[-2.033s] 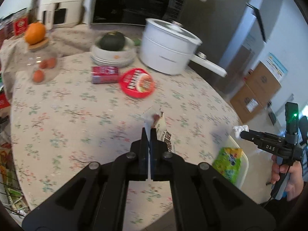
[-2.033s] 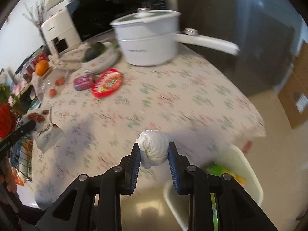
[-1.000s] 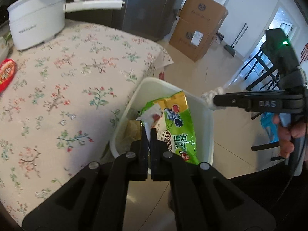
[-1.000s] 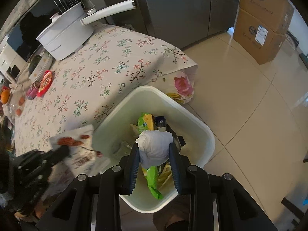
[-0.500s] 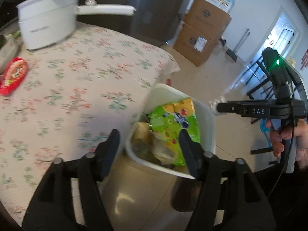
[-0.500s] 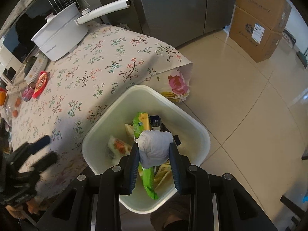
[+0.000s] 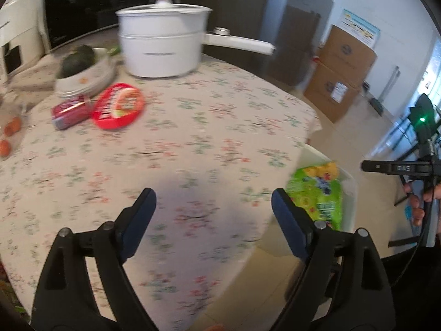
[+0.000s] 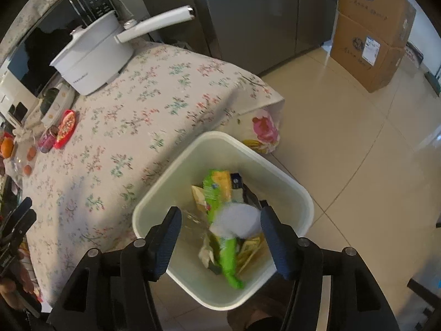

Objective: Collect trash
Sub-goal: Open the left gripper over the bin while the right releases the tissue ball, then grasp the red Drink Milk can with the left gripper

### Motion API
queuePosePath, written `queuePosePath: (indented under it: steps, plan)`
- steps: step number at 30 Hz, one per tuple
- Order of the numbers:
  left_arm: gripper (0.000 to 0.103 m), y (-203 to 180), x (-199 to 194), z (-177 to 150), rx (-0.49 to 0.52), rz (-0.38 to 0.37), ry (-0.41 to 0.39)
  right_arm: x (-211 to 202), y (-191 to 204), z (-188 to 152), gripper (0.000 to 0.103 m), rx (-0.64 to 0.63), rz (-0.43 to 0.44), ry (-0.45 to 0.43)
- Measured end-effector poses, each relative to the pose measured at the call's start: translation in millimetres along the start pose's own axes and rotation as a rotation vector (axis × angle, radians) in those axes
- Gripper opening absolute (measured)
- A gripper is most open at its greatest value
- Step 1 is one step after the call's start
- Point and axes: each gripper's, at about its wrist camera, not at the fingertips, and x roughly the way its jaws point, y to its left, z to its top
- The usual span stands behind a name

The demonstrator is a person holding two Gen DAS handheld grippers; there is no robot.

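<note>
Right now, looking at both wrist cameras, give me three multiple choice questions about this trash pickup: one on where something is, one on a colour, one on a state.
1. Where does the white trash bin stand?
A. On the table
B. On the floor beside the floral tablecloth
C. On the cardboard boxes

2. What colour is the large snack bag in the bin?
A. Green
B. Blue
C. Black

3. How are the right tongs?
A. Shut on a red lid
B. Shut and empty
C. Open, with the white paper wad loose between them

Answers:
1 B, the bin's rim sits below the hanging cloth edge, on the tiles.
2 A, the bag is bright green with a yellow top.
3 C, wide gaps separate both pads from the blurred wad above the bin.
</note>
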Motion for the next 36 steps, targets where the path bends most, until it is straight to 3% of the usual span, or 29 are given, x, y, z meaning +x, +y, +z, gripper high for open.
queuePosePath:
  steps: [9, 13, 17, 21, 27, 36]
  plan:
    - [0.089, 89.7, -7.5, 6.3, -0.121, 0.21, 0.001, 3.8, 77.3, 24.4, 0.074, -0.105, 0.041, -0.049]
    - [0.102, 139.3, -10.8, 15.6, -0.227, 0.301, -0.035, 19.6, 128.3, 40.3, 0.078, -0.196, 0.032, -0.043]
    - [0.102, 177.2, 1.4, 28.7, -0.299, 0.351, -0.064, 36.4, 177.6, 51.8, 0.083, -0.301, 0.047, -0.049]
    - [0.102, 206.5, 26.1, 41.3, -0.378, 0.349, -0.062, 55.2, 228.4, 67.6, 0.084, -0.419, 0.055, -0.094]
    - [0.102, 211.0, 75.7, 69.3, -0.394, 0.389, -0.093, 88.4, 260.1, 87.3, 0.084, -0.489, 0.105, -0.129]
    - [0.102, 204.7, 128.4, 101.5, -0.389, 0.501, -0.152, 129.2, 249.7, 118.2, 0.084, -0.451, 0.148, -0.122]
